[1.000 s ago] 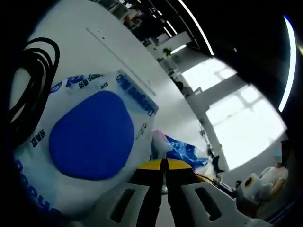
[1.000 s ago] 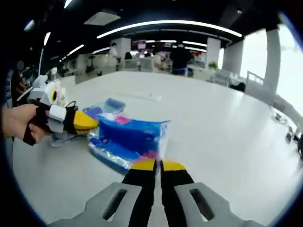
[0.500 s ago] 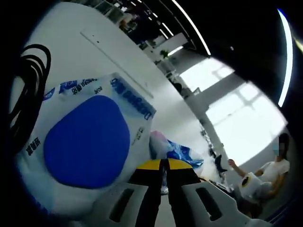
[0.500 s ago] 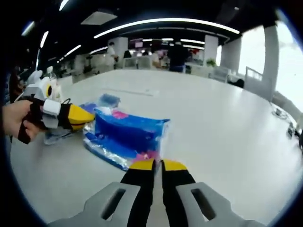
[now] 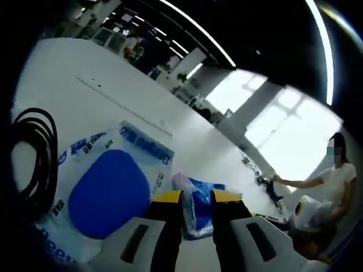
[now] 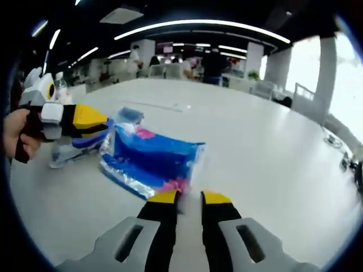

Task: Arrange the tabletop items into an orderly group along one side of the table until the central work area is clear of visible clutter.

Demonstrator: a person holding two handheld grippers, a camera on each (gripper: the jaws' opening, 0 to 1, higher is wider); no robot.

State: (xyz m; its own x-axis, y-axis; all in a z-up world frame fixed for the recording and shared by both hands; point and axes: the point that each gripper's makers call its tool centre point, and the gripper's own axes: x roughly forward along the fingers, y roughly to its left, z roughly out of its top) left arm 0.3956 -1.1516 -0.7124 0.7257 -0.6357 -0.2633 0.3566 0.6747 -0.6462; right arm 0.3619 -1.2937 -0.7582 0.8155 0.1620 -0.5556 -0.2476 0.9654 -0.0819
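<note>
White tabletop [image 6: 272, 147] carries a crinkled blue plastic packet [image 6: 150, 161] with pink patches and a shiny clear edge, lying just ahead of the right gripper [image 6: 189, 197], whose jaws stand slightly apart. Beside it lies a white pouch [image 5: 99, 192] with a large blue panel, next to a black cable coil [image 5: 37, 158]. The left gripper [image 5: 196, 196] has its jaws apart, framing the packet's end.

blue print on white pouch [image 5: 108, 192], too blurred to read

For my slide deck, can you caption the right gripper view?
Right gripper, jaws parted, nears a blue pack on the white table; left gripper alongside.
</note>
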